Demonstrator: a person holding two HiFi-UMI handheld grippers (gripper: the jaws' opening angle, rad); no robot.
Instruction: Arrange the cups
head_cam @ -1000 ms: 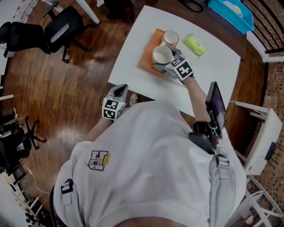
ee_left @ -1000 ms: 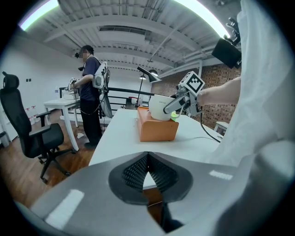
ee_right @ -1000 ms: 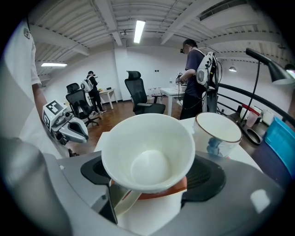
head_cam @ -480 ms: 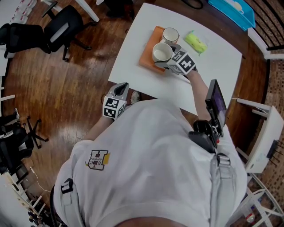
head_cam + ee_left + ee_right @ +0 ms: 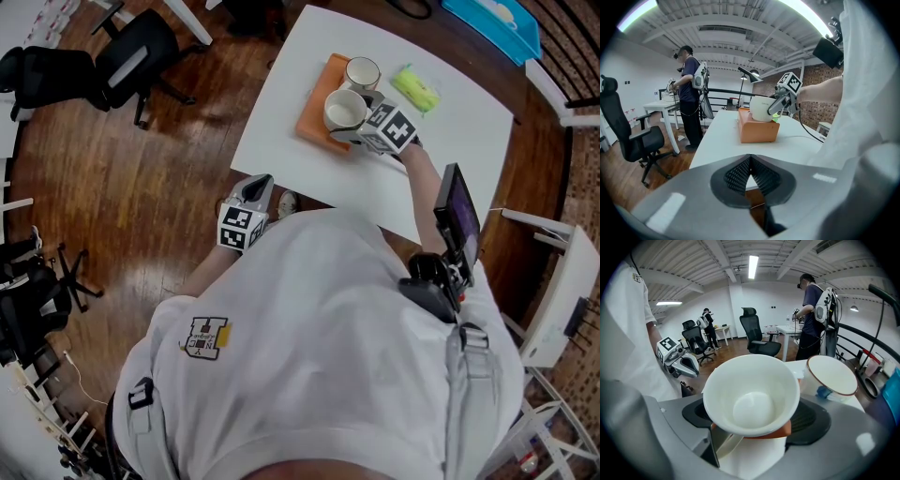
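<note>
A plain white cup (image 5: 345, 110) is on top of an orange block (image 5: 312, 120) on the white table (image 5: 281, 141). My right gripper (image 5: 352, 117) is shut on it, a pad on either side of the bowl (image 5: 750, 399). A second white cup with a brown rim (image 5: 362, 73) stands just beyond it, close to the block's far end; it also shows at the right of the right gripper view (image 5: 832, 376). My left gripper (image 5: 253, 192) hangs off the table's near edge, over the wooden floor. Its jaws (image 5: 750, 161) are shut with nothing in them.
A green packet (image 5: 413, 92) lies on the table right of the cups, and a blue bin (image 5: 487, 23) stands beyond the far corner. Black office chairs (image 5: 131, 56) stand on the floor at the left. Another person (image 5: 689, 93) works at a far desk.
My right gripper and the white cup have shifted slightly toward the brown-rimmed cup and turned a little. The left gripper has not moved.
</note>
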